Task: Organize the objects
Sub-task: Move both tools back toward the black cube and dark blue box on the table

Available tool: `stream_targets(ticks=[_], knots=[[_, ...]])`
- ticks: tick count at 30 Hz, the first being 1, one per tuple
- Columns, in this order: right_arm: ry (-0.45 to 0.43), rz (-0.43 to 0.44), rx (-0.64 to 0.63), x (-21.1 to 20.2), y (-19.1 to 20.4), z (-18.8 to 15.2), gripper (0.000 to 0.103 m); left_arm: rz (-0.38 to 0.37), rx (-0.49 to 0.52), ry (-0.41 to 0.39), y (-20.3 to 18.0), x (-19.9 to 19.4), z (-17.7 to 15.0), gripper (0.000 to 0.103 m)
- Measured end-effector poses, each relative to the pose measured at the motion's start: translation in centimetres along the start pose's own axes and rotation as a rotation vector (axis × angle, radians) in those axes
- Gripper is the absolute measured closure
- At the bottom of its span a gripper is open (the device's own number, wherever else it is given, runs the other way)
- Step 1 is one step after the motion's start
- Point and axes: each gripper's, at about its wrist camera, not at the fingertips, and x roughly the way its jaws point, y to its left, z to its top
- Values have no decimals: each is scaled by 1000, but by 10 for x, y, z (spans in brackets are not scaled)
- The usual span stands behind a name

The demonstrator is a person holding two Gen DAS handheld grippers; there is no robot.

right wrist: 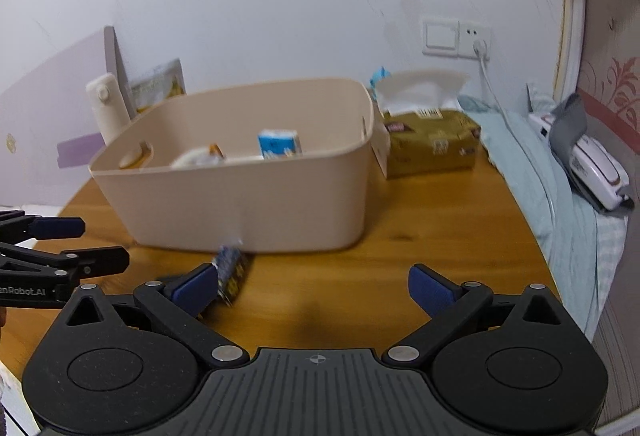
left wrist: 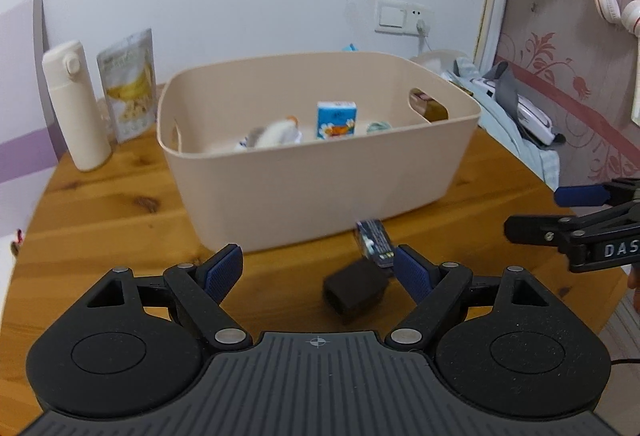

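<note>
A beige bin (left wrist: 280, 171) stands on the wooden table (left wrist: 100, 220); it also shows in the right wrist view (right wrist: 248, 203). Inside are a blue and white carton (left wrist: 336, 119), a white crumpled item (left wrist: 276, 133) and a teal coil (left wrist: 378, 126). In front of the bin lie a dark blue packet (left wrist: 374, 242) and a black block (left wrist: 354, 292). My left gripper (left wrist: 318, 272) is open, with the block and packet between its fingers near the right one. My right gripper (right wrist: 314, 288) is open and empty; the packet (right wrist: 232, 270) lies beside its left finger.
A white bottle (left wrist: 76, 103) and a banana snack pouch (left wrist: 128, 83) stand left of the bin. A gold tissue pack (right wrist: 432, 145) sits to its right. Light blue cloth (right wrist: 560, 203) with a white device (right wrist: 596, 167) covers the right edge.
</note>
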Motion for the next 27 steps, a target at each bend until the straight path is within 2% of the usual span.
stream_targets(ticks=[12,17,23,27], knots=[[95,-17,0,24,-9,-27,0,-49,-6,60,-20,24,-20,19],[115,-21,3,32,-11,-32,0,-43,-35,85,-21,42,-25,19],[135,-28,-18,42,-8,-35,0,-47,-118,102,-11,58,-27,19],[148,-29,-24,50,-4,-37,0,-24,-124,111,-10,65,-26,19]])
